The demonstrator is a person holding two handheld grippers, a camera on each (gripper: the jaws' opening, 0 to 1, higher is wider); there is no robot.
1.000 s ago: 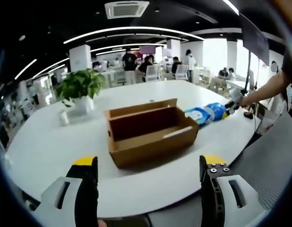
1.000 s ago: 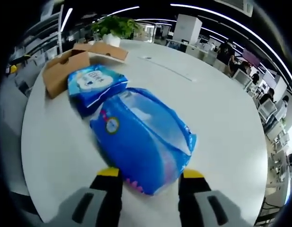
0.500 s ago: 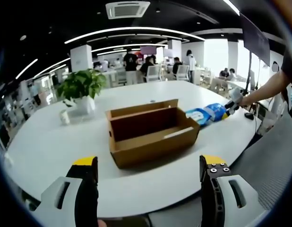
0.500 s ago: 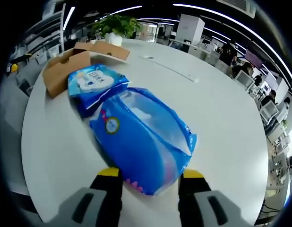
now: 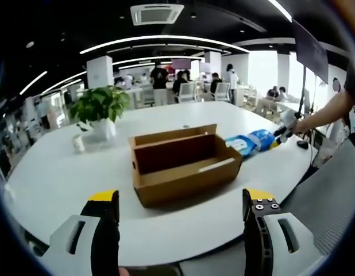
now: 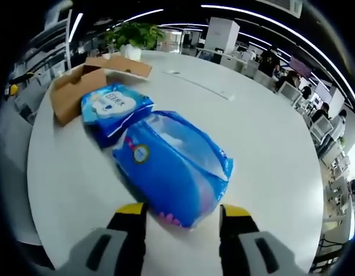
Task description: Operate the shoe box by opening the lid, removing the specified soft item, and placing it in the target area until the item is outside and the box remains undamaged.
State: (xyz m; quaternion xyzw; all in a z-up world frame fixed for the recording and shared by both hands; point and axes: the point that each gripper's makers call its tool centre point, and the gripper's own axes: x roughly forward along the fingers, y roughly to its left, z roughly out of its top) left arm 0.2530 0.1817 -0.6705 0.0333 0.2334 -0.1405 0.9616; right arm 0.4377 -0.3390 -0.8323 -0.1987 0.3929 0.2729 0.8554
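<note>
White table (image 6: 269, 138) bears blue packs (image 6: 172, 167), print unreadable.

Open cardboard shoe box (image 5: 180, 163) sits mid-table, top unobstructed, bare white table (image 5: 62, 178) all round its near and left sides. Potted plant (image 5: 99, 109) stands well behind-left. On its right end, two blue soft packs (image 6: 172, 164) lie touching each other; wide bare tabletop beyond them in the right gripper view.

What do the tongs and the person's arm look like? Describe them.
Both tongs, left and right, have black jaws with yellow tips on grey bodies with dark slots. The left tongs show screw heads on one jaw. In the left gripper view, the person's arm has a dark short sleeve.
</note>
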